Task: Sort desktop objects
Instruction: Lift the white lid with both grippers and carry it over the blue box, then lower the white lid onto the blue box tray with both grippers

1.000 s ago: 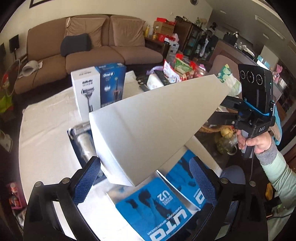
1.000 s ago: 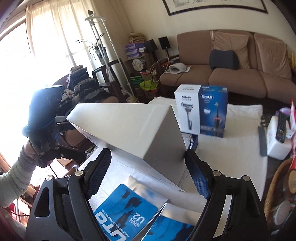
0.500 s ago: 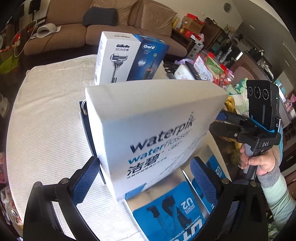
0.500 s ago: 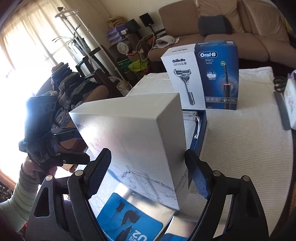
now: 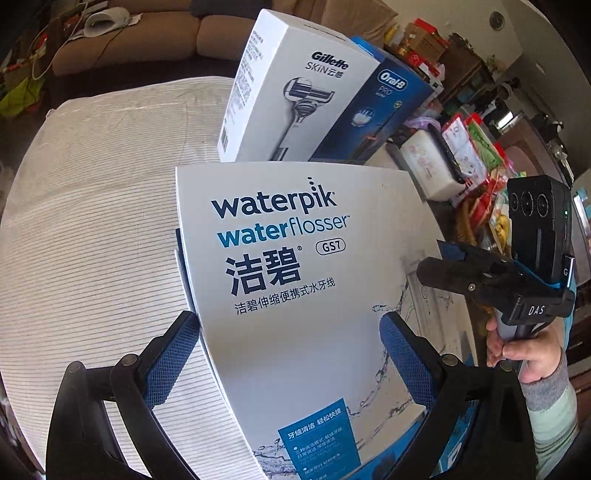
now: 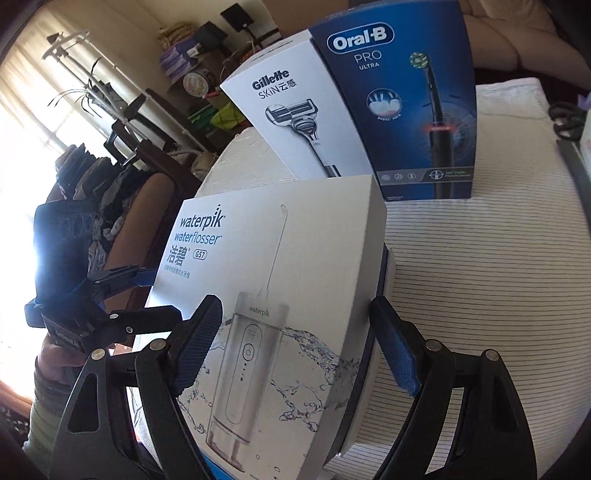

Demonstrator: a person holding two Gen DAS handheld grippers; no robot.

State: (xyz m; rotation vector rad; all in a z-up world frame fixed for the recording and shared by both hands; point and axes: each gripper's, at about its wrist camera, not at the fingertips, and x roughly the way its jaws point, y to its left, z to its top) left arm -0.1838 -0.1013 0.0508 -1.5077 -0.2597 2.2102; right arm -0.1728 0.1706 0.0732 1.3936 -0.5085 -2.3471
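A white Waterpik box lid (image 5: 295, 280) lies printed side up over its blue-edged base on the striped cloth. Both grippers hold it from opposite ends. My left gripper (image 5: 291, 365) has its blue pads against the lid's sides. My right gripper (image 6: 295, 347) is shut on the lid (image 6: 280, 295) at the other end and shows in the left wrist view (image 5: 480, 273). A white Gillette box (image 5: 291, 88) and a blue Oral-B box (image 6: 402, 103) stand upright side by side just behind.
The striped white cloth (image 5: 92, 229) covers the table. Snack packets and a white container (image 5: 436, 166) crowd the right edge. A sofa (image 5: 147, 33) stands beyond the table. A blue printed packet (image 5: 454, 454) lies near the lid's near end.
The lid has turned printed side up and come down over the blue base. Both grippers moved forward and down with it, closer to the standing boxes.
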